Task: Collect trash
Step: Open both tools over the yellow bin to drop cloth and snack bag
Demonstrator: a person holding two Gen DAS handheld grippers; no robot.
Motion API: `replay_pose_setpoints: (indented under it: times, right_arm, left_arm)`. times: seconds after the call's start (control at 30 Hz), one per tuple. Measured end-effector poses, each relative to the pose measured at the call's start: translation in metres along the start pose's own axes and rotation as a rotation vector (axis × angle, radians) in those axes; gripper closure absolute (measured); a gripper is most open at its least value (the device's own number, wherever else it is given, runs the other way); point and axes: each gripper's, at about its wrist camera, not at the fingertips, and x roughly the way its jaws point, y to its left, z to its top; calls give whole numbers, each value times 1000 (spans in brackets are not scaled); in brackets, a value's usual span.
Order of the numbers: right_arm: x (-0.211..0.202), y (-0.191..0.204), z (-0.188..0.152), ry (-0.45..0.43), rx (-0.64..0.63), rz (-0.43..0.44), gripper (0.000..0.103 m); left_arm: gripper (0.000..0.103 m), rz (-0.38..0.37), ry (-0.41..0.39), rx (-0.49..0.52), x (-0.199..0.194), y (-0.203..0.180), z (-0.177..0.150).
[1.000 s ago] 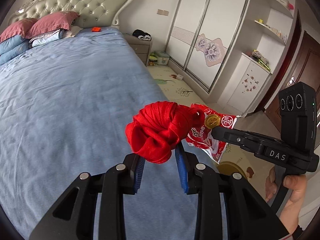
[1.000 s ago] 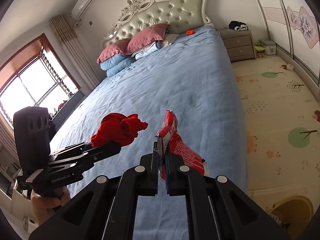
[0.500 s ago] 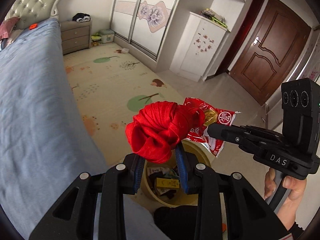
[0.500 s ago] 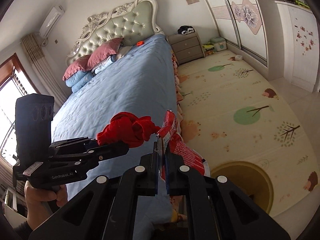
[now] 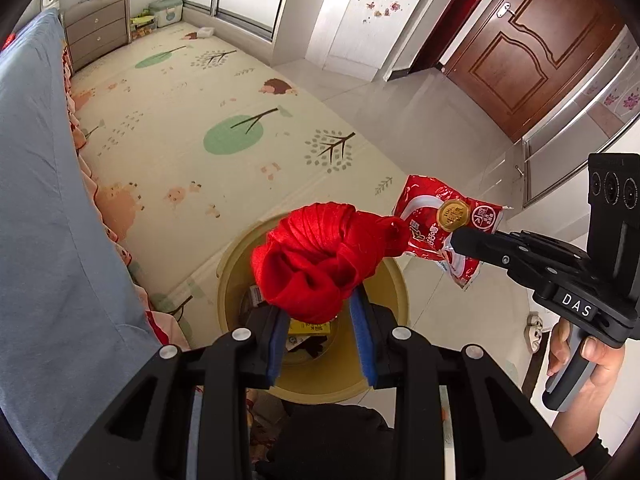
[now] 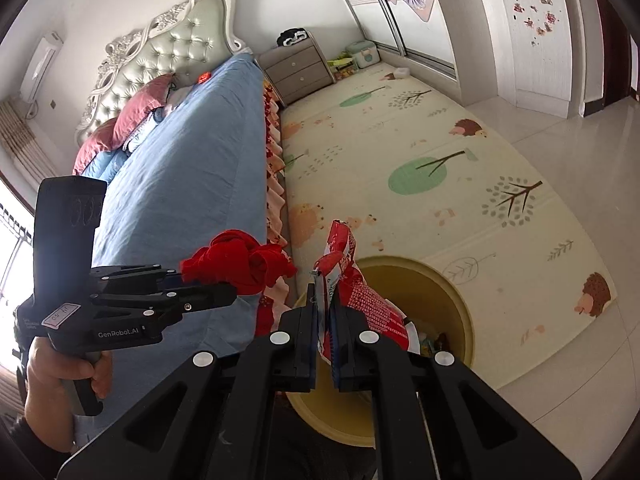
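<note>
Left tool (image 5: 320,316) clenched on red cloth bundle (image 5: 320,258); right tool (image 6: 324,316) clamped on red snack wrapper (image 6: 352,292). You've swung both off the bed (image 6: 180,184); they now hang over the yellow bin (image 5: 240,264). Ready to drop.

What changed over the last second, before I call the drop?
Both hand-held grippers swung from above the blue bed down over the yellow round bin. Unchanged: left hand-held gripper clamps the red cloth bundle, right hand-held gripper the red snack wrapper.
</note>
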Motion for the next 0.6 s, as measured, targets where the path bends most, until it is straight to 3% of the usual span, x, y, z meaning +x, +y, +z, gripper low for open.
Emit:
replay_pose_setpoints:
  times: [0.23,0.27,0.3,0.37,0.6]
  right_arm:
    - [12,-21,-15,41,40,-15,96]
    - [13,-23,-16,44,38,-22,93]
    - [14,-26,-17,49,39,-28,82]
    - [14,-30,-19,47,51,-43,65]
    - [5,-23,-19,23,13,-89,65]
  left_arm:
    - [72,36,82,51,32,-5,-5]
    - [70,37,85,58,34,-6,-5]
    - [66,44,84,62,36,-7,-6]
    - [37,69,87,75,38,-7,-7]
    - [35,96,79,87,35,-10,-8]
